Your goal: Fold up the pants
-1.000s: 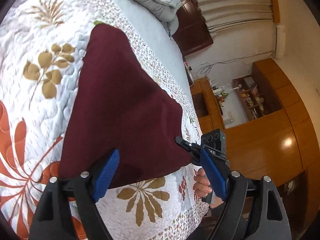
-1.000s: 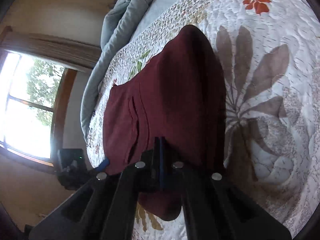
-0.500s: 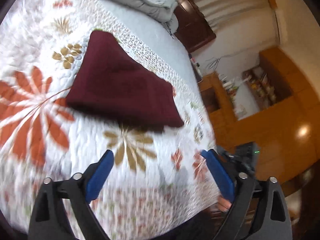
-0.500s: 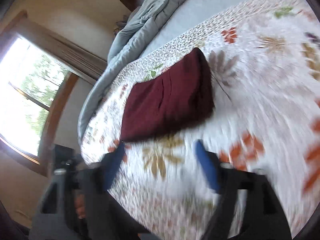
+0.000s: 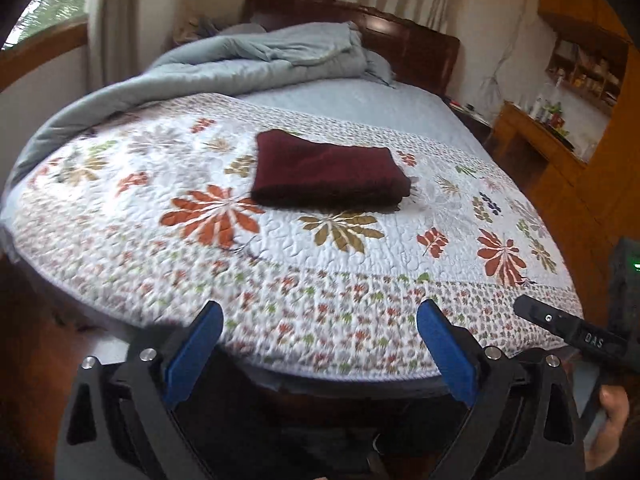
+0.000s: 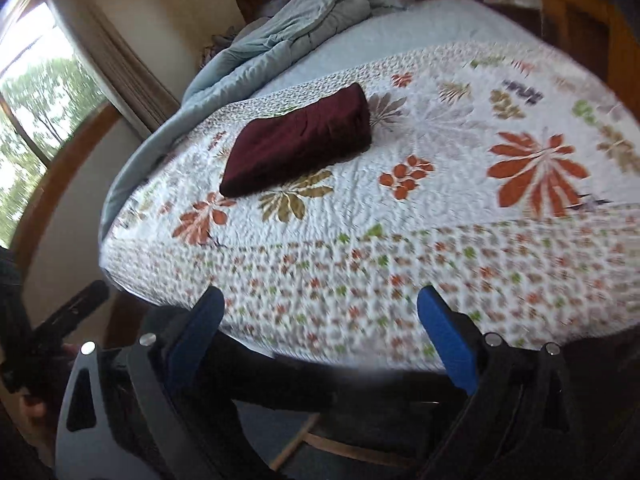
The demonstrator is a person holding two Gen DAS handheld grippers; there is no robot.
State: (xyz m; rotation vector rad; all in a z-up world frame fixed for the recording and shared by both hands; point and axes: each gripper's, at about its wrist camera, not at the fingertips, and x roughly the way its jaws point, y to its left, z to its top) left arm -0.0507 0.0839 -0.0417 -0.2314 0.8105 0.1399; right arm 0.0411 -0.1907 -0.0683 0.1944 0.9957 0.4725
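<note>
The dark red pants point(image 5: 328, 172) lie folded into a flat rectangle on the floral quilt point(image 5: 280, 264), well in from the bed's near edge; the right wrist view shows the pants point(image 6: 300, 144) from the other side. My left gripper point(image 5: 320, 312) hovers over the quilt's near edge, far back from the pants, its jaws opening wide with nothing between them. My right gripper point(image 6: 320, 298) hangs likewise above the near edge, jaws opening and empty. Neither gripper touches the pants.
A grey-blue duvet point(image 5: 256, 60) is bunched at the head of the bed by the dark headboard point(image 5: 404, 40). Wooden cabinets and shelves point(image 5: 560, 140) stand to the right, a window point(image 6: 28, 120) to the left. A hand point(image 5: 612, 420) holds the other gripper's handle.
Both grippers let go of the pants, opened wide and drew back and up to the bed's near edge. The pants stay folded on the quilt.
</note>
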